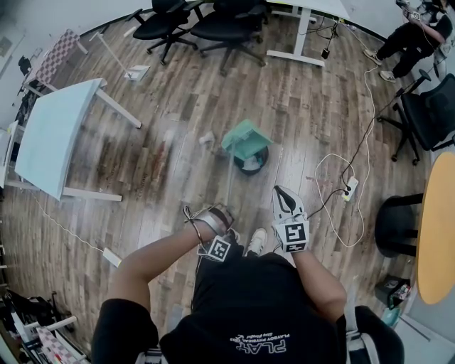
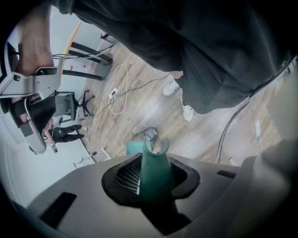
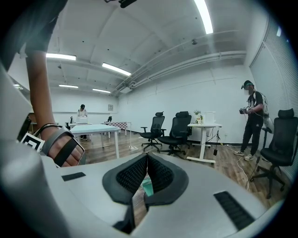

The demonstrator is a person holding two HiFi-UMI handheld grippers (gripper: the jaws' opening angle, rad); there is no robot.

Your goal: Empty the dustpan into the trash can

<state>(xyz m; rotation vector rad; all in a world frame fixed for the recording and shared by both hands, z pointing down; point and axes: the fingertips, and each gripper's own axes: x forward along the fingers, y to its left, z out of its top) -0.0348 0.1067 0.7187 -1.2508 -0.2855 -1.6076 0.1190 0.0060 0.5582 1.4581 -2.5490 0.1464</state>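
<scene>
A teal dustpan hangs tilted over the dark round trash can on the wooden floor. Its long teal handle runs up between the pads of my left gripper, which is shut on it. In the left gripper view the pan sits down the handle, just beside the trash can's rim. My right gripper is held level to the right of the handle, apart from it. Its pads meet with nothing between them.
A small white scrap lies on the floor left of the can. A power strip with a looped white cable lies to the right. A white table stands left, office chairs behind, a black stool and round wooden table right.
</scene>
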